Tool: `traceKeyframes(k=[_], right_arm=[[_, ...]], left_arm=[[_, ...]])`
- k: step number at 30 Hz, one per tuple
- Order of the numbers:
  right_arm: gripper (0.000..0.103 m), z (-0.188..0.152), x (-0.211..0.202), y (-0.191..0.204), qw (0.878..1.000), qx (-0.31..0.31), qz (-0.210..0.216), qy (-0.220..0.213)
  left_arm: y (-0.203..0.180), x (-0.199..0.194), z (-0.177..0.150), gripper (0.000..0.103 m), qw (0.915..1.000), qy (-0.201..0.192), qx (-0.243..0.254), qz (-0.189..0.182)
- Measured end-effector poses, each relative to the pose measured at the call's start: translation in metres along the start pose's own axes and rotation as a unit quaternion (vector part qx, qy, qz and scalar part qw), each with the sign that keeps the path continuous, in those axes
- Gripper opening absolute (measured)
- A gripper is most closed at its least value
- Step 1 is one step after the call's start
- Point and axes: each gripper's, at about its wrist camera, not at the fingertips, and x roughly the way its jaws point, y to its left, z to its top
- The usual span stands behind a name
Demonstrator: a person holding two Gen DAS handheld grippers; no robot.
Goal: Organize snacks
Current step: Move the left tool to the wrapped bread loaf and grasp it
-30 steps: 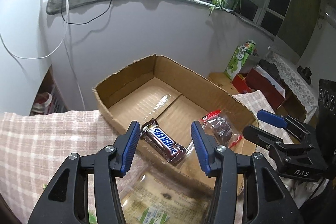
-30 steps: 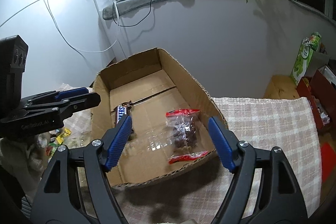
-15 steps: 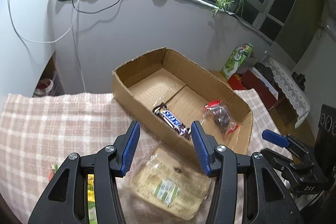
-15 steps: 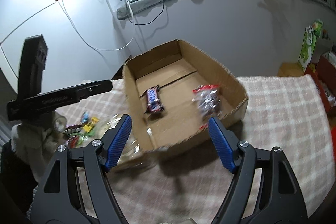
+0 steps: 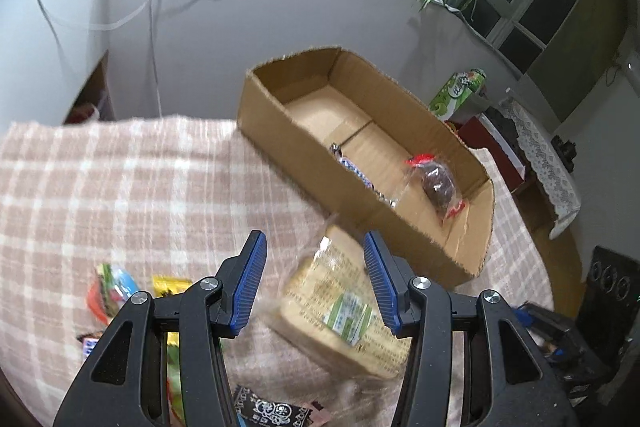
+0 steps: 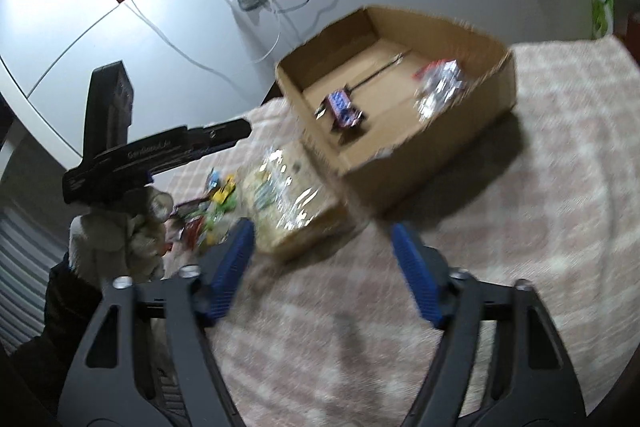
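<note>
Left wrist view: the left gripper (image 5: pixel 312 277), black with blue ribbed pads, hangs with its jaws spread wide and empty above a table covered in a pink and white checked cloth (image 5: pixel 132 183). Just beyond and partly between its fingers lies a clear plastic bag of pale sliced bread with a green label (image 5: pixel 344 311), resting on the cloth and touching the near wall of a shallow open brown cardboard box (image 5: pixel 288 135). The box sits toward the far edge of the table, close to a grey wall. Inside it, against the near wall, lies a chocolate bar in a brown and blue wrapper (image 5: pixel 356 175), mostly hidden by the wall, and beside it, toward the box's right end, a clear packet with red ends holding something dark brown (image 5: pixel 436 183). Near the left edge of the table, a loose heap of small brightly coloured snack packets (image 5: pixel 120 287) lies on the cloth, and a black printed sachet (image 5: pixel 272 407) shows at the bottom edge between the gripper's arms. Right wrist view: the picture is blurred. The right gripper (image 6: pixel 324 267), of the same make, is also open wide and holds nothing, hovering over the cloth (image 6: pixel 540 211) in front of the box (image 6: pixel 400 171). The bread bag (image 6: pixel 284 203) lies ahead of its left finger, against the box's wall, with the small packets (image 6: pixel 208 207) beyond it. The chocolate bar (image 6: pixel 344 107) and the clear packet (image 6: pixel 440 83) lie well apart on the box floor.
</note>
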Motion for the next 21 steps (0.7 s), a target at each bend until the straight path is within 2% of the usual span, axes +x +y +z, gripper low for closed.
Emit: traceKeyframes(k=[1, 5, 8, 12, 16, 21], right_arm=[[0.056, -0.002, 0.005, 0.0, 1.0, 0.003, 0.006, 0.008], [0.054, -0.008, 0.024, -0.002, 0.998, 0.03, 0.039, 0.039], [0.044, -0.011, 0.036, -0.003, 0.996, 0.043, 0.055, 0.054], [0.044, -0.01, 0.045, -0.004, 0.994, 0.055, 0.069, 0.061], [0.044, -0.008, 0.051, -0.003, 0.993, 0.062, 0.077, 0.064], [0.043, -0.005, 0.059, -0.002, 0.992, 0.069, 0.08, 0.068]], left_arm=[[0.001, 0.001, -0.001, 0.05, 1.0, 0.003, -0.003, -0.003], [0.004, 0.007, -0.005, 0.05, 0.9997, 0.019, -0.009, -0.012], [0.005, 0.009, -0.004, 0.05, 0.9995, 0.024, -0.013, -0.015], [0.011, 0.013, -0.004, 0.049, 0.9988, 0.033, -0.024, -0.026], [0.009, 0.019, -0.006, 0.049, 0.9983, 0.049, -0.015, -0.029], [0.006, 0.02, -0.008, 0.049, 0.9984, 0.05, -0.011, -0.025]])
